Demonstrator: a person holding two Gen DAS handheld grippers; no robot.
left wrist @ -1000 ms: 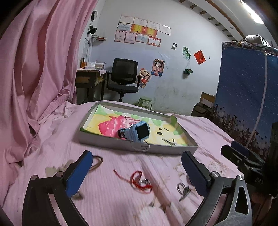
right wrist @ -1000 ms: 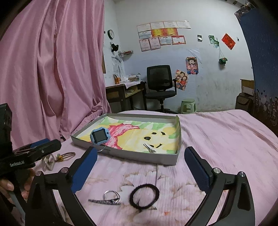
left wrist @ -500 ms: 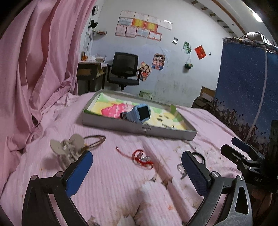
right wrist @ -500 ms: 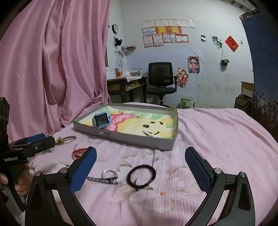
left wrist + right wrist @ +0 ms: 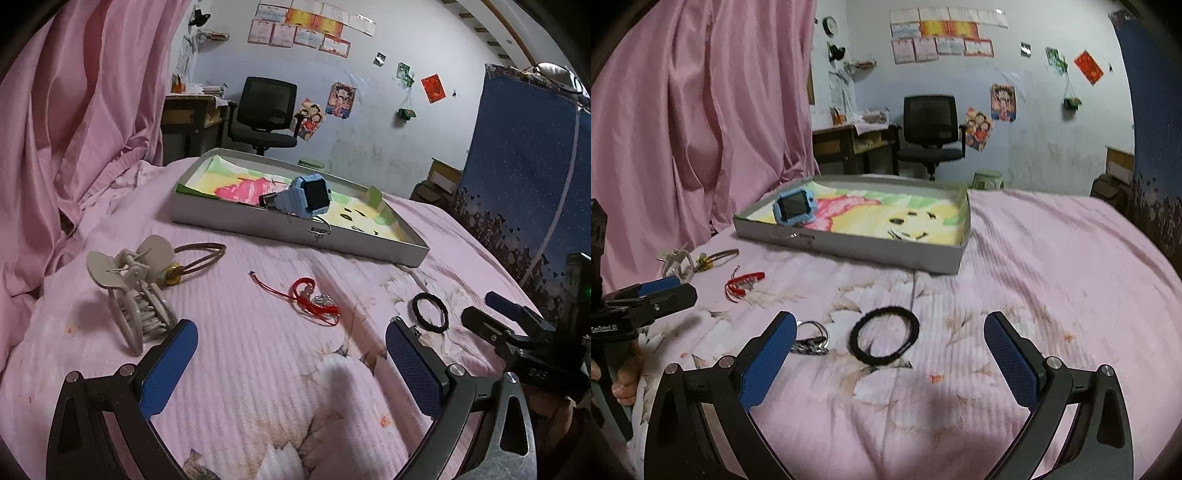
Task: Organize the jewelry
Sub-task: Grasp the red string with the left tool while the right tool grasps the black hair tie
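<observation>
A shallow grey box (image 5: 295, 232) (image 5: 849, 243) with a cartoon lining lies on the pink bed; a blue smartwatch (image 5: 308, 195) (image 5: 794, 206) rests inside. On the bedspread lie a beige claw hair clip (image 5: 136, 291), a brown hair tie (image 5: 199, 256), a red string bracelet (image 5: 314, 301) (image 5: 742, 284), a black hair band (image 5: 430, 317) (image 5: 884, 334) and a metal ring clip (image 5: 812, 338). My left gripper (image 5: 291, 365) is open and empty, above the bedspread short of the red bracelet. My right gripper (image 5: 890, 362) is open and empty, just short of the black band.
A pink curtain (image 5: 74, 129) hangs at the left. A desk (image 5: 849, 144) and black office chair (image 5: 931, 129) stand beyond the bed. A blue patterned cloth (image 5: 524, 177) hangs at the right. Each gripper shows in the other's view (image 5: 517, 332) (image 5: 646, 299).
Both grippers have pulled back from the box and tilted down. More of the bedspread shows, and the hair clip and black band have come into the left wrist view. Both stay open.
</observation>
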